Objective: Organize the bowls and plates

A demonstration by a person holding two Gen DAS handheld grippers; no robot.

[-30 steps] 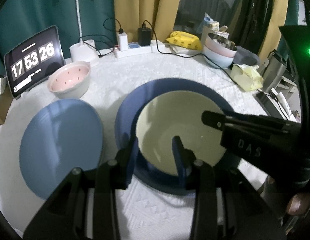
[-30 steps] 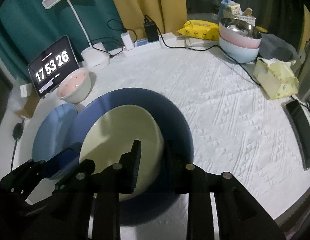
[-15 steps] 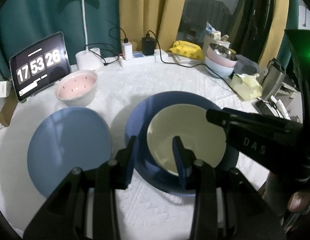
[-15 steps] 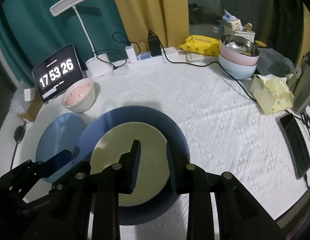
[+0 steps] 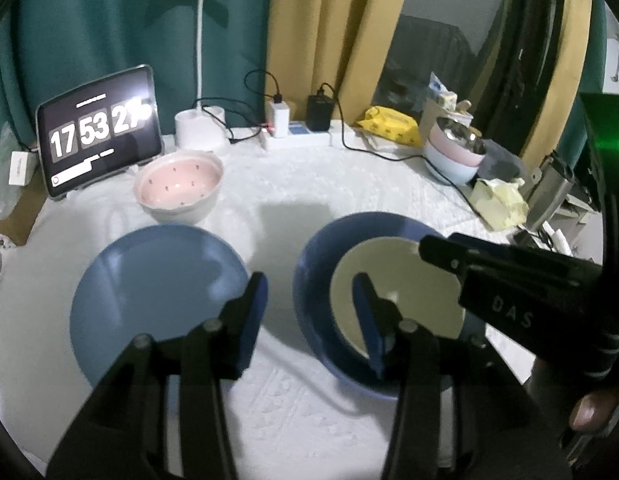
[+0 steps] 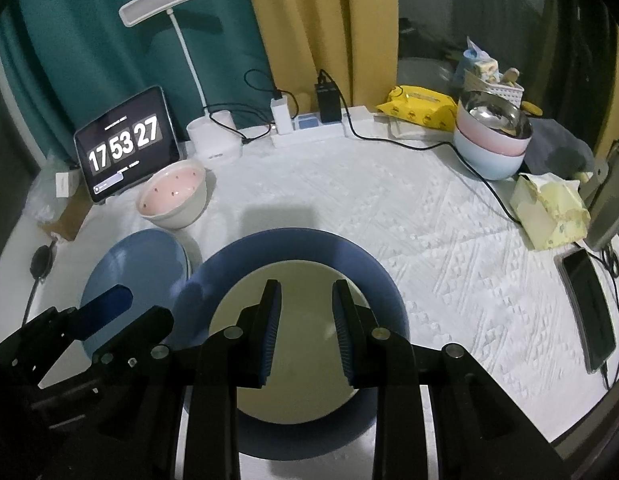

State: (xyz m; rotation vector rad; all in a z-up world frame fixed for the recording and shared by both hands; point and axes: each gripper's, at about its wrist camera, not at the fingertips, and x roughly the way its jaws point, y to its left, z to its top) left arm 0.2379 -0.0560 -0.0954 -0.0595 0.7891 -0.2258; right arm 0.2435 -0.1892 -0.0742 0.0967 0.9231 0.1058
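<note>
A cream bowl (image 6: 309, 360) rests in a dark blue plate (image 6: 373, 276) on the white cloth. My right gripper (image 6: 306, 285) hovers above the bowl, its jaws a little apart with only air between them. In the left wrist view, my left gripper (image 5: 309, 280) hangs over the left rim of the dark blue plate (image 5: 309, 264). Its jaws are opening and the pads press on nothing. A light blue plate (image 5: 157, 280) lies flat to the left. Behind it stands a pink bowl (image 5: 179, 184). At the back right is a stack of pink and pale blue bowls (image 6: 493, 140).
A tablet clock (image 6: 125, 144), a lamp base (image 6: 215, 140) and a power strip (image 6: 309, 130) with cables line the back. A yellow tissue pack (image 6: 549, 208) and a phone (image 6: 589, 308) lie at the right edge. Bare cloth (image 6: 389, 208) stretches behind the dark blue plate.
Both grippers have risen and drawn back from the bowl and dark blue plate, which stay on the cloth. The left jaws have spread wider and shifted left. The right jaws are unchanged.
</note>
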